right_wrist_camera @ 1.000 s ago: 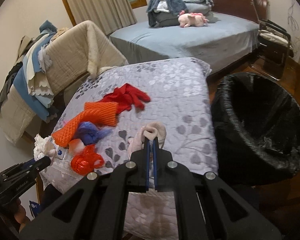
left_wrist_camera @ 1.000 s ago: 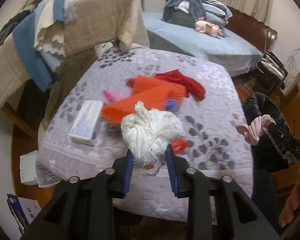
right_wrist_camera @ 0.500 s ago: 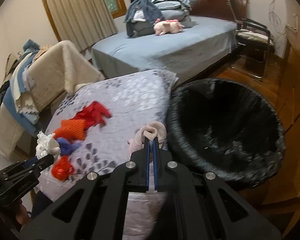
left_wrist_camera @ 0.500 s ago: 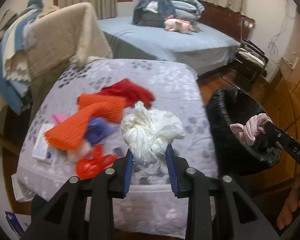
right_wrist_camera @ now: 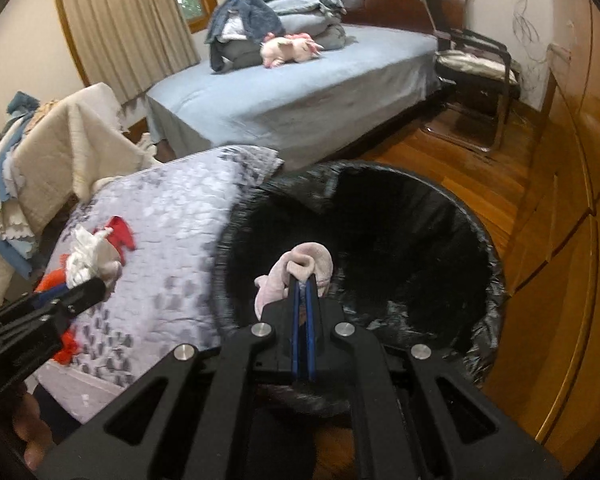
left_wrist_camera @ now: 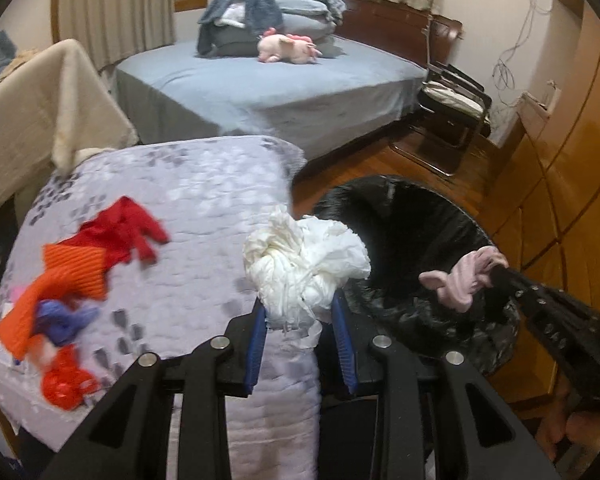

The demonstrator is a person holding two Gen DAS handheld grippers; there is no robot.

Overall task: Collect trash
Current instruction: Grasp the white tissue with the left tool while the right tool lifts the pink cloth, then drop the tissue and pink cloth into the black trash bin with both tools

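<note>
My left gripper [left_wrist_camera: 300, 316] is shut on a crumpled white plastic bag [left_wrist_camera: 306, 258], held above the right edge of the quilted table [left_wrist_camera: 204, 200], beside the black-lined bin [left_wrist_camera: 412, 224]. My right gripper [right_wrist_camera: 304, 284] is shut on a pale pink cloth [right_wrist_camera: 300, 270] and holds it over the bin's open mouth [right_wrist_camera: 380, 240]. The pink cloth [left_wrist_camera: 464, 276] also shows in the left wrist view, and the white bag [right_wrist_camera: 86, 258] in the right wrist view.
On the table lie a red cloth [left_wrist_camera: 128, 228], an orange knitted cloth [left_wrist_camera: 60, 276], a blue scrap [left_wrist_camera: 62, 320] and a red crumpled wrapper [left_wrist_camera: 64, 384]. A blue bed [left_wrist_camera: 268, 80] stands behind, a chair [right_wrist_camera: 476, 76] at right, wooden cabinets [right_wrist_camera: 572, 240] beside the bin.
Both grippers have swung right toward the bin. The pink cloth went from over the table to over the bin's mouth. The white bag moved to the table's right edge.
</note>
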